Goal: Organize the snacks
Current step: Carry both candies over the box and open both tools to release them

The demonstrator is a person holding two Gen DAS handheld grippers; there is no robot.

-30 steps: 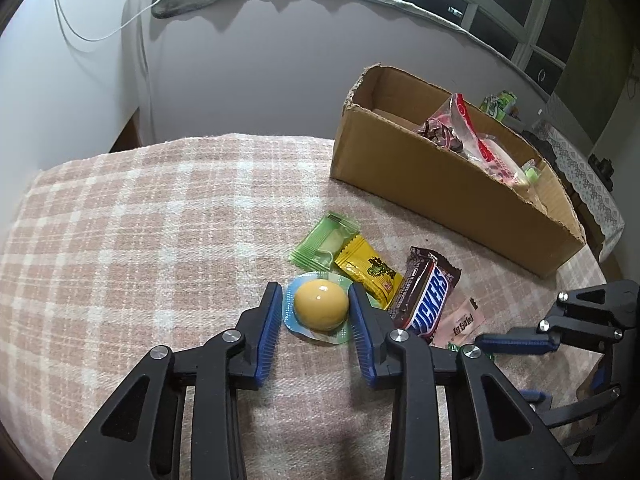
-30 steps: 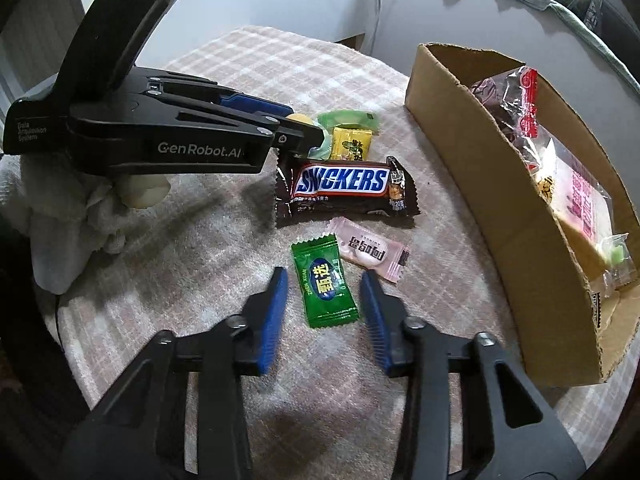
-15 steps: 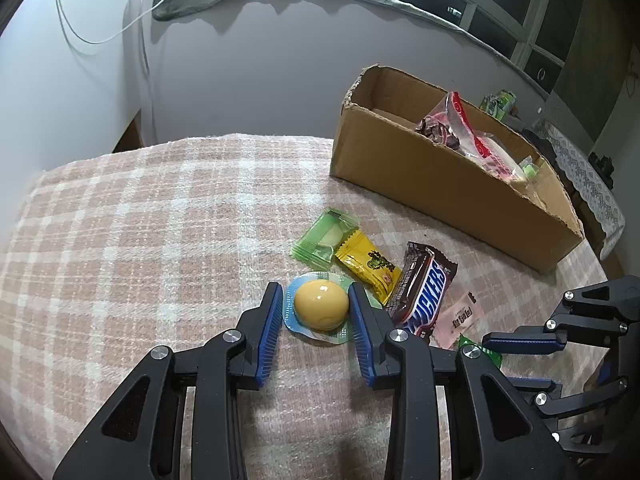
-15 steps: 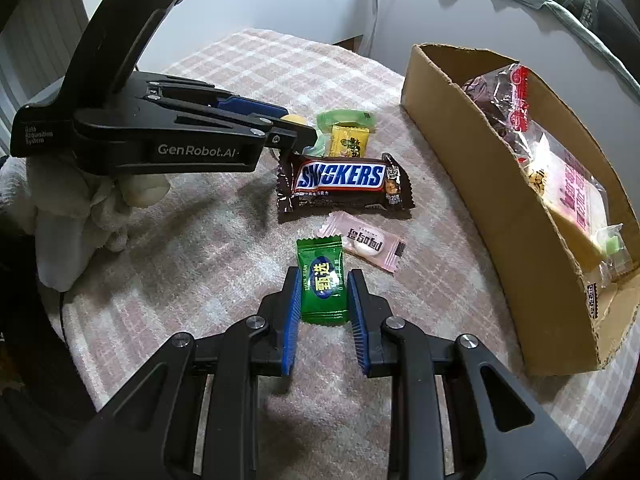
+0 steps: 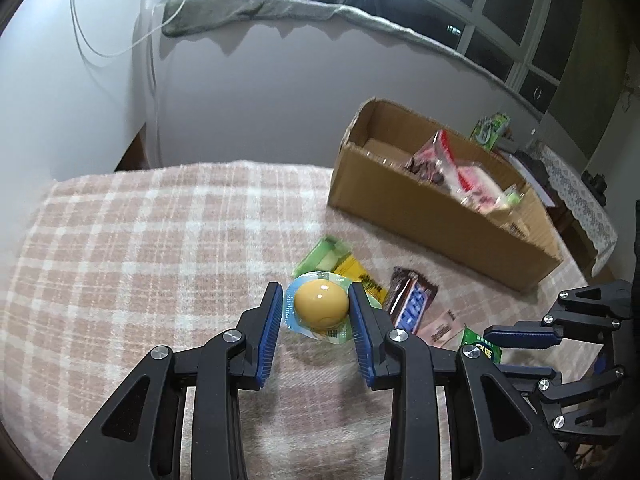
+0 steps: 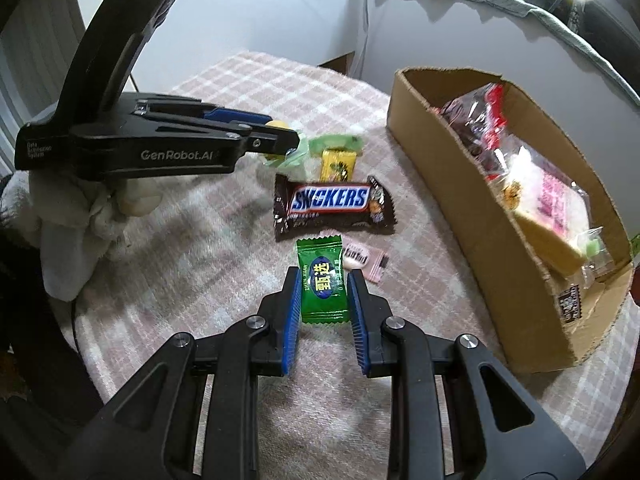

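Compared with a second ago, both snacks look lifted off the cloth now, and the right jaws, wide apart back then, have clamped in.

Going left to right: the left gripper (image 5: 316, 312) has its blue jaws clenched on the round yellow jelly cup in its clear blue-rimmed wrapper (image 5: 320, 306), held just above the pink plaid cloth on the worktop (image 5: 140, 248). Behind it lie a pale green translucent packet (image 5: 326, 254) and a small yellow candy wrapper (image 6: 339, 164), then the brown Snickers bar (image 6: 332, 204) and a pale pink sachet (image 6: 366, 260), all loose on the cloth. The right gripper (image 6: 323, 292) is grasping the green foil candy with the blue oval label (image 6: 322, 284), jaws pressed on both long edges.

Further right sits the long open cardboard box (image 6: 500, 240), already holding a few bagged snacks at one end.

Progress-wise I'd say roughly halfway: some stuff boxed, two pieces in hand and not yet dropped in, four left to collect.
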